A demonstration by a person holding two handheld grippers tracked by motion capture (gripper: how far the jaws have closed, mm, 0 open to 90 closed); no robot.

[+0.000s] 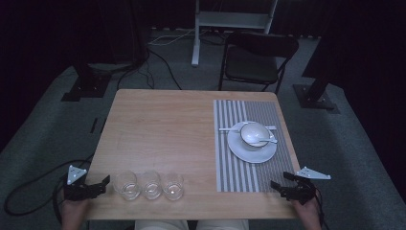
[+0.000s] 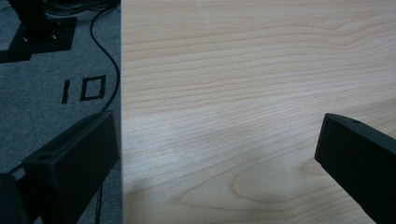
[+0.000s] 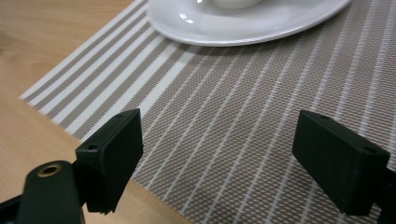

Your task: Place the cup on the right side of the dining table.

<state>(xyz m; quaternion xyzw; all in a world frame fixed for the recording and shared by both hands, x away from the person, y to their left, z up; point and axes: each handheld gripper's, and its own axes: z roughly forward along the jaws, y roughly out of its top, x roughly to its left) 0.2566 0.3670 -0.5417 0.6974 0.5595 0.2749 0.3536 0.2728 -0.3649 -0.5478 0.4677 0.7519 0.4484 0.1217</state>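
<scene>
In the high view the left gripper (image 1: pixel 103 184) sits at the lower left of the frame, at the near left corner of the table (image 1: pixel 163 124), with its jaws spread wide and empty. In the left gripper view they straddle the table's left edge, with grey carpet to one side and bare wood ahead. Just to the right of that gripper stands a row of three clear glasses (image 1: pixel 151 185) along the bottom edge of the tabletop, the nearest one close to the jaw tips but not touching them. The right gripper (image 1: pixel 280 185) rests at the lower right of the frame, also wide open and holding nothing; in the right gripper view its jaws hover over the near end of the striped placemat (image 3: pixel 243 116), with the rim of the white plate (image 3: pixel 243 21) at the top of that frame. On the plate sit a white bowl (image 1: pixel 254 133) and a spoon (image 1: pixel 268 140), in the right middle of the high view. This looks like the starting pose, before any grasp. The likely next move is for the left gripper to swing right and close around the nearest glass, which calls for a level, centred approach so the neighbouring glasses are not knocked.
</scene>
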